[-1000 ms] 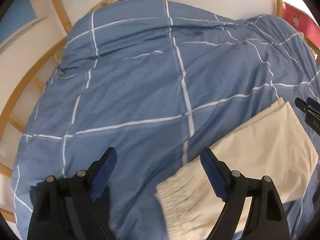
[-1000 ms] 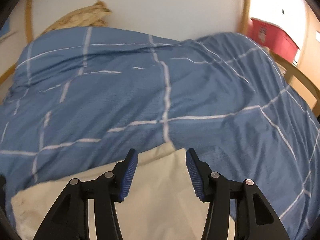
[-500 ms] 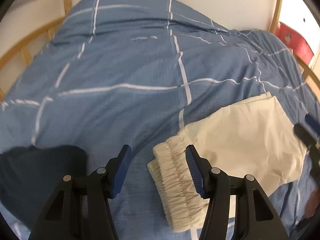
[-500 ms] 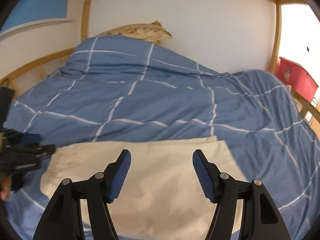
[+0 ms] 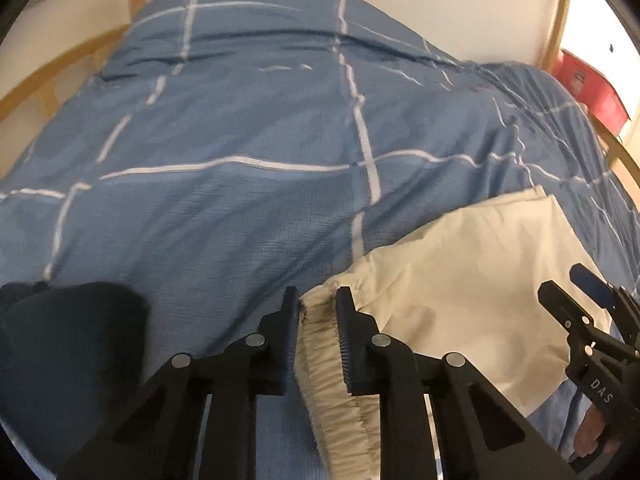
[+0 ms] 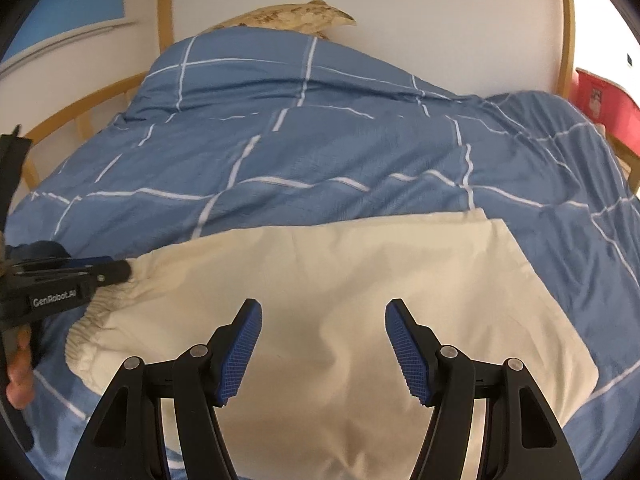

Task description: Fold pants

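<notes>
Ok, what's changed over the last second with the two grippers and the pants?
The left gripper came down and its jaws have just closed onto the waistband of the cream pants. The right gripper swung out over the fabric, jaws open. Pants and blue duvet unmoved.

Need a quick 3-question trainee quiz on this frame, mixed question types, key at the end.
1. True or false: the left gripper is pinching the gathered elastic waistband of the cream fabric pants.
2. What lies under the pants?
3. The right gripper is: A) shut on the pants B) open above the pants C) out of view.

Key: 1 true, its jaws have just been closing on the waistband; 2 the blue quilt with white grid lines; 3 B.
</notes>
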Motion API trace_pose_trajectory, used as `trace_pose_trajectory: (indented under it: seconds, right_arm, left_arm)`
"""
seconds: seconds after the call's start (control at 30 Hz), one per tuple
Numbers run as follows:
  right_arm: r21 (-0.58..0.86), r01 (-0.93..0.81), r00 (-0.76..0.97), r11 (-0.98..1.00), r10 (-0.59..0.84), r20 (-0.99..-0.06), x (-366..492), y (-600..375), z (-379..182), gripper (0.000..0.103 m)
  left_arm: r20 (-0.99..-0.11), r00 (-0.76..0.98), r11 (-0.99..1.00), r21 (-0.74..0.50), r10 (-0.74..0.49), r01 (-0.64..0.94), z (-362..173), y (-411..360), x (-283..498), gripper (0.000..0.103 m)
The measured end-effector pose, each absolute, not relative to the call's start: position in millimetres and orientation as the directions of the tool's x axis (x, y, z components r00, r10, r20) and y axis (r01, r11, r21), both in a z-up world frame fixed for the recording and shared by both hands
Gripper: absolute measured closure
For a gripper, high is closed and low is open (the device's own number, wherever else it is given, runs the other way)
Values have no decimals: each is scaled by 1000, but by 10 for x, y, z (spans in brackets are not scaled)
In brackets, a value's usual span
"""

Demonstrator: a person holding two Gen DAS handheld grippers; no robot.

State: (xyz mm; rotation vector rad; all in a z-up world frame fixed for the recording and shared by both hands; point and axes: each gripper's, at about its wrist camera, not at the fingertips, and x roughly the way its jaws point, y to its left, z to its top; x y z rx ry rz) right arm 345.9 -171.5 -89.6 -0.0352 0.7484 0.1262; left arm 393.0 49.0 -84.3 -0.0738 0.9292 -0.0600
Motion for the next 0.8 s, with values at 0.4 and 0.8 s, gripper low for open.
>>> trace_pose_trajectory:
  seconds: [0.4, 0.8]
  right_arm:
    - [9, -110, 747, 994, 89, -659, 3263, -1760, -754, 38]
    - [24, -66, 810, 998, 67, -582, 2780, -2036, -582, 38]
  left_arm:
    - [-821, 570, 996, -57, -11, -62, -998, 630, 3880, 98]
    - [-647, 746, 987, 137, 155, -86, -539, 344, 3182, 43]
